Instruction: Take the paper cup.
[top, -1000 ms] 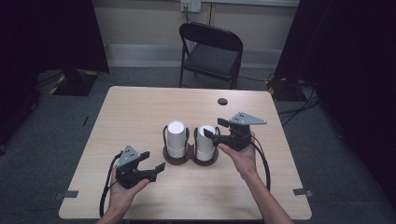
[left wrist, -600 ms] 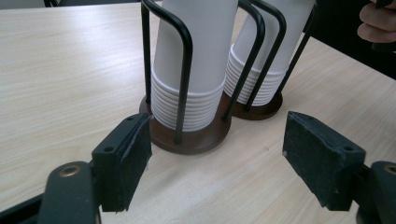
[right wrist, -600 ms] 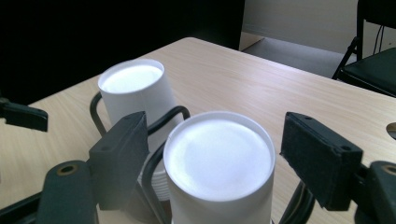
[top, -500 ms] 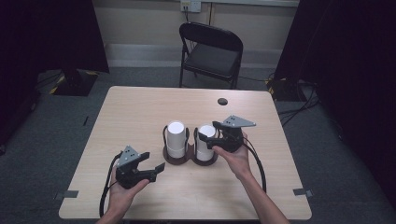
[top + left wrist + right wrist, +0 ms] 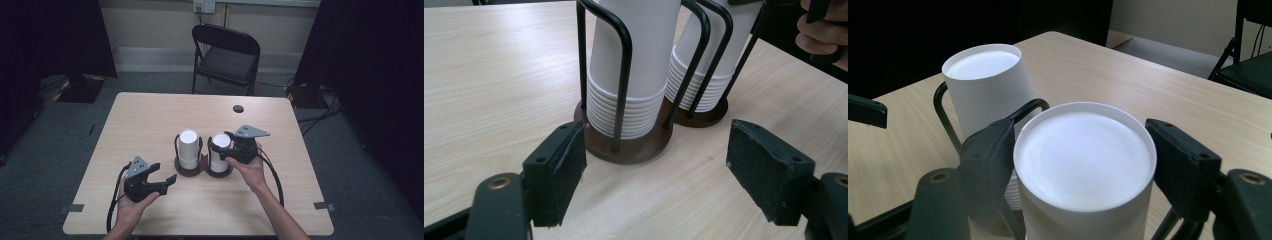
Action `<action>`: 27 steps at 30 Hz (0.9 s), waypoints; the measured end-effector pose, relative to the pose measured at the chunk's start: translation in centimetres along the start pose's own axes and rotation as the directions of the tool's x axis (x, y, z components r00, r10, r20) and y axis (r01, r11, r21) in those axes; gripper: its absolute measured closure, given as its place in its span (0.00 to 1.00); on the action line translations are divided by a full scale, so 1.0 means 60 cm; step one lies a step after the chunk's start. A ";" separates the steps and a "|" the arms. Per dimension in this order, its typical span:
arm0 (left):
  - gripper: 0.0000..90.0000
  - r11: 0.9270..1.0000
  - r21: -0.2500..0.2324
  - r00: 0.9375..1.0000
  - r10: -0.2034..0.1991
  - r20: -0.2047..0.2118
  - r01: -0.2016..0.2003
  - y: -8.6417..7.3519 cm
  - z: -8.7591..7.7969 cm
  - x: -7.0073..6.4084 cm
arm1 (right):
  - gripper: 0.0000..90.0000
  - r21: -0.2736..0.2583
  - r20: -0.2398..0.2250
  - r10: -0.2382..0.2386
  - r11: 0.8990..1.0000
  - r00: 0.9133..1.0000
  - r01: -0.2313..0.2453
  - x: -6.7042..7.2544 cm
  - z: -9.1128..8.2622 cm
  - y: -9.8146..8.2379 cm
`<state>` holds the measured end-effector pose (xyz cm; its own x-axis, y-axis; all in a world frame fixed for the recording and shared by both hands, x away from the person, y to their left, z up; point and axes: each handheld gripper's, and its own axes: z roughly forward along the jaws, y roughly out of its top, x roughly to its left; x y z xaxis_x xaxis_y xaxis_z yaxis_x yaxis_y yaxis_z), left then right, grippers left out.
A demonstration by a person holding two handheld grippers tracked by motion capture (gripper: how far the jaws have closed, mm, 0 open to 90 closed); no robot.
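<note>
Two stacks of upturned white paper cups stand mid-table, each in a black wire holder on a brown base (image 5: pixel 634 145): the left stack (image 5: pixel 188 147) (image 5: pixel 639 75) (image 5: pixel 985 85) and the right stack (image 5: pixel 218 150) (image 5: pixel 709 65). My right gripper (image 5: pixel 225 146) (image 5: pixel 1082 165) reaches in from the right around the right stack's top cup (image 5: pixel 1083 150). Its jaws have just been closing, and both pads now lie against that cup's sides. My left gripper (image 5: pixel 164 173) (image 5: pixel 669 170) rests low at the table's front left. It is open and empty, and points at the left stack's base.
A black folding chair (image 5: pixel 227 55) stands behind the table's far edge. A small dark round spot (image 5: pixel 238 108) marks the table top at the back right. Bare wood (image 5: pixel 150 120) lies left of and behind the stacks. Cables trail from both grippers.
My right gripper has come down from beside the right stack's top to sit around its top cup, and its jaws have drawn in onto it. The left gripper has stayed put.
</note>
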<state>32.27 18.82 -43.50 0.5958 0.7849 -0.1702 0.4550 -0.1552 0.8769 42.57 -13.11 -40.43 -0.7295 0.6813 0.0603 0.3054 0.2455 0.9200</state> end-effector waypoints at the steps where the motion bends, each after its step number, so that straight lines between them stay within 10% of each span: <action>1: 0.26 1.000 -0.001 1.000 0.001 0.002 -0.001 0.000 0.000 0.000 | 0.33 0.001 0.000 -0.002 1.000 1.000 0.002 0.000 0.000 0.000; 27: 0.27 1.000 0.000 1.000 0.001 0.003 -0.001 0.000 0.000 0.000 | 0.36 0.030 0.021 -0.015 0.999 1.000 0.014 -0.002 0.007 -0.006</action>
<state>32.28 18.81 -43.50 0.5983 0.7828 -0.1709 0.4544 -0.1558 0.8770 42.79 -12.98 -40.93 -0.7208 0.6920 0.0385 0.3134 0.2759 0.9087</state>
